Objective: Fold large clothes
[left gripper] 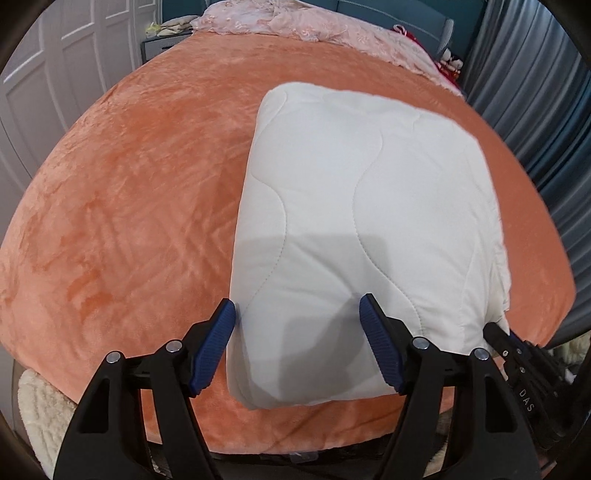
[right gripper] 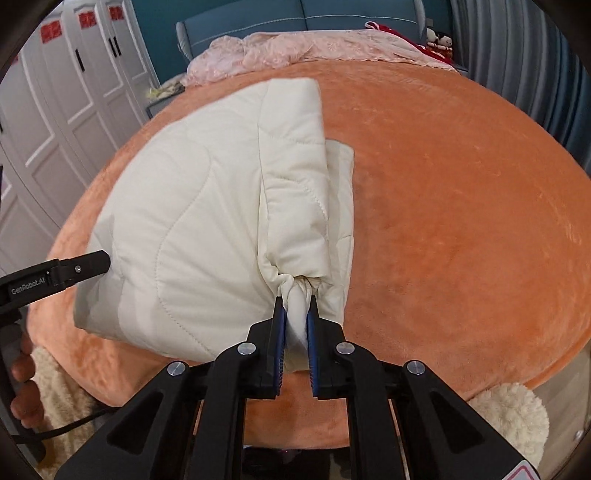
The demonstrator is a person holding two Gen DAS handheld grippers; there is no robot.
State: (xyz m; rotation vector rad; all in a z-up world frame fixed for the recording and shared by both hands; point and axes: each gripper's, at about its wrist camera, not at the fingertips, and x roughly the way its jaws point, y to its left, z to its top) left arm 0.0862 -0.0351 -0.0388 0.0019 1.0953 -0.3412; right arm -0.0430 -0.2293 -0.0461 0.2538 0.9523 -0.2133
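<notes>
Cream quilted padding, wavy-stitched, folded into one thick rectangular bundle (left gripper: 362, 206) on plush orange velvet bedspread (left gripper: 129, 206). Right gripper (right gripper: 295, 306) clamped tight on a bunched, gathered corner at the bundle's near edge. Left gripper (left gripper: 297, 314) spread wide astride the near-left corner, blue ribbed pads (left gripper: 380, 347) apart, jaws slowly closing. Two grippers, one pink lace cover (left gripper: 295, 22) beyond.
</notes>
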